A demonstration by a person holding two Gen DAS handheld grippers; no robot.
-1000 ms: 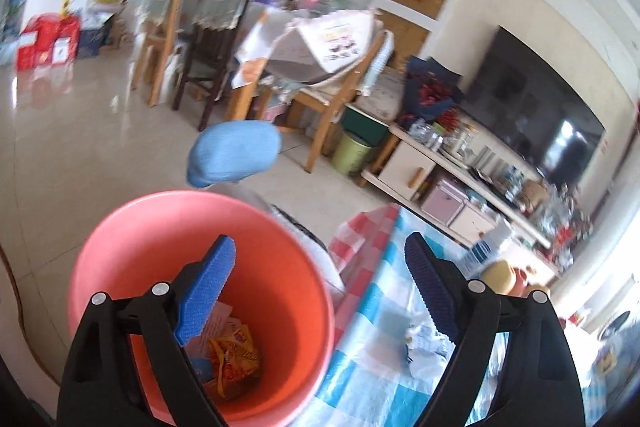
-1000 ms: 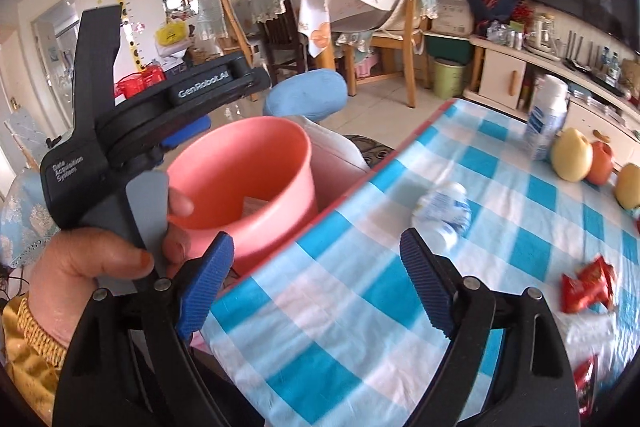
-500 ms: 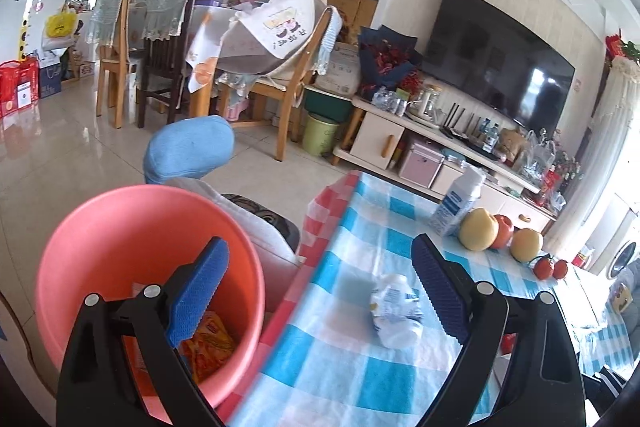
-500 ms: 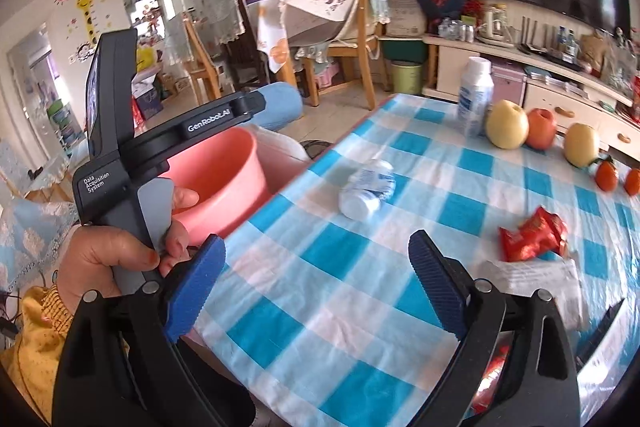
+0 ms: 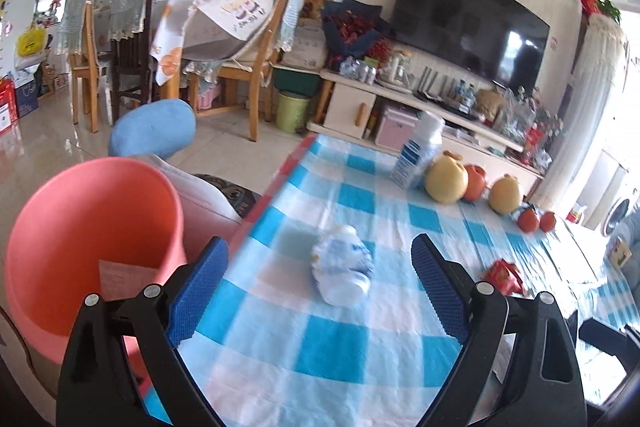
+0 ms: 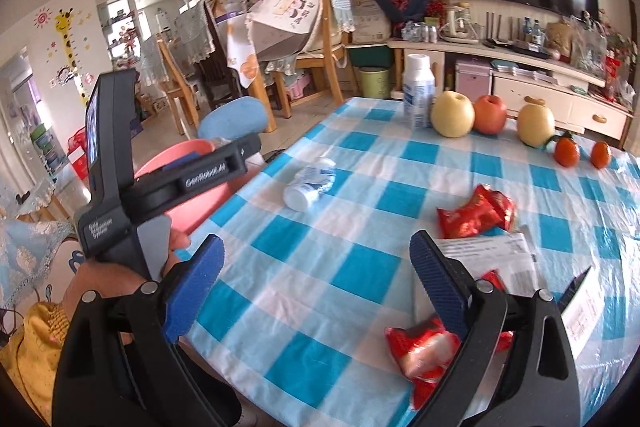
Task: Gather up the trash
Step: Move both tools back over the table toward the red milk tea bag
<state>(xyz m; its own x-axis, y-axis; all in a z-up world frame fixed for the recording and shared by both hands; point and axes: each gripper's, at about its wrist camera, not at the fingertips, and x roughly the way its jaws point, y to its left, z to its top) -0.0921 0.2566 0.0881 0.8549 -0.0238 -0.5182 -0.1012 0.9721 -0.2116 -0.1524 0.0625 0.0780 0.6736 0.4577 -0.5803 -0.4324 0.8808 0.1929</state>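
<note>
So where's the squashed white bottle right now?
The crushed white bottle lies on its side on the checked tablecloth near the table's left edge, between the pink bucket and the red snack wrapper.

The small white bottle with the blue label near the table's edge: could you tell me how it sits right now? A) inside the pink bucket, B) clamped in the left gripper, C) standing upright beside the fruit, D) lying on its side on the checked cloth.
D: the small white bottle lies on its side on the checked cloth, ahead of the open left gripper, with nothing touching it.
</note>
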